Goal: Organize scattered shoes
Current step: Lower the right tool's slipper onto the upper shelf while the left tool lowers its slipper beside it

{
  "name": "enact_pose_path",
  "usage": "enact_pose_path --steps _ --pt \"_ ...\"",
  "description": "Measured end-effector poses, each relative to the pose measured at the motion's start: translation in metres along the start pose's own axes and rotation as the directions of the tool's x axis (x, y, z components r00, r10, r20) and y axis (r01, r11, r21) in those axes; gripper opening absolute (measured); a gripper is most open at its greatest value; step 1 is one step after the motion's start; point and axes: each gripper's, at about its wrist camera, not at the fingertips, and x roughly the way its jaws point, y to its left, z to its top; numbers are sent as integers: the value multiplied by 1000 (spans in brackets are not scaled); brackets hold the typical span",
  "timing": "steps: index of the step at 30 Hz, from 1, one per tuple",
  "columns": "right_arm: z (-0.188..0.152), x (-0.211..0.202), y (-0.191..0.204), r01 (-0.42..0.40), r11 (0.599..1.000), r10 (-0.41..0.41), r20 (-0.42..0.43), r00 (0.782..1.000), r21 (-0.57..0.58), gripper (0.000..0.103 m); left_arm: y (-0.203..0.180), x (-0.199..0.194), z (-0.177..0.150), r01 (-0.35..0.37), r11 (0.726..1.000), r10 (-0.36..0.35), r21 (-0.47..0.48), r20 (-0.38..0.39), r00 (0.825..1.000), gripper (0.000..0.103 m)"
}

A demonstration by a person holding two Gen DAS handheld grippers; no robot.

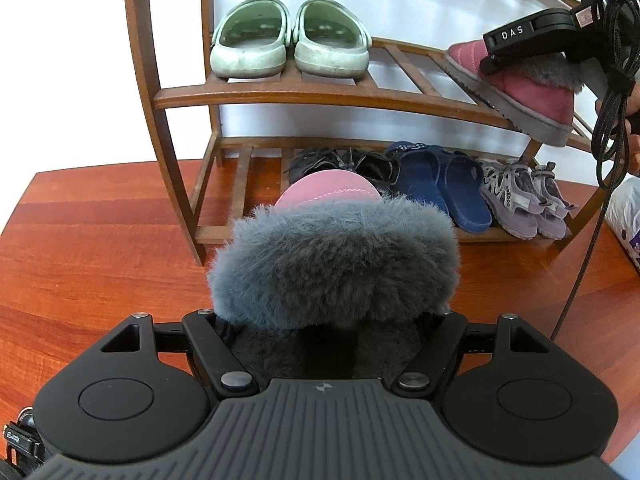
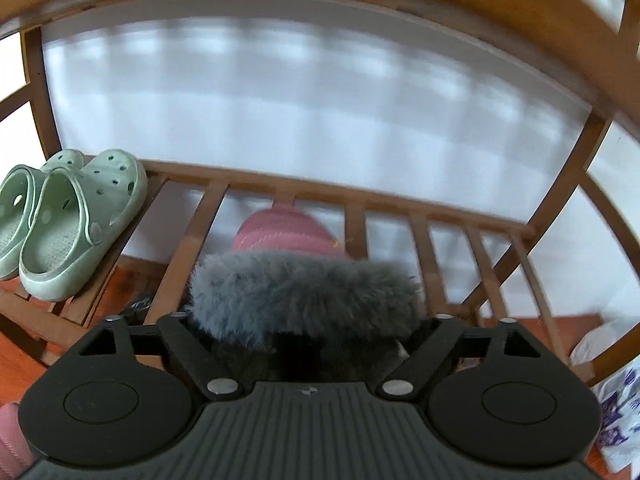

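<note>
Two pink slippers at the wooden rack, one in each gripper.

My left gripper is clenched on the first pink slipper, fur cuff toward me, held over the red-brown wood floor in front of the rack. My right gripper straddles the second pink slipper, which sits tilted on the middle slatted shelf with its heel past the front rail; the fur hides the pads, so I can't tell whether they press. Green clogs are at the left of the same shelf. Black shoes, blue slides and lilac sandals are on the bottom shelf. White wall behind, plastic bag at the right.
</note>
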Motion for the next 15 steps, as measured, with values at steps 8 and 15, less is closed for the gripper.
enact_pose_path --steps 8,15 --pt "-6 -23 -6 -52 999 51 27 998 10 96 -11 -5 7 5 1000 -5 20 10 1000 75" --pt "-29 -57 -17 -88 996 85 84 993 32 98 -26 -9 22 19 999 -20 41 27 999 75"
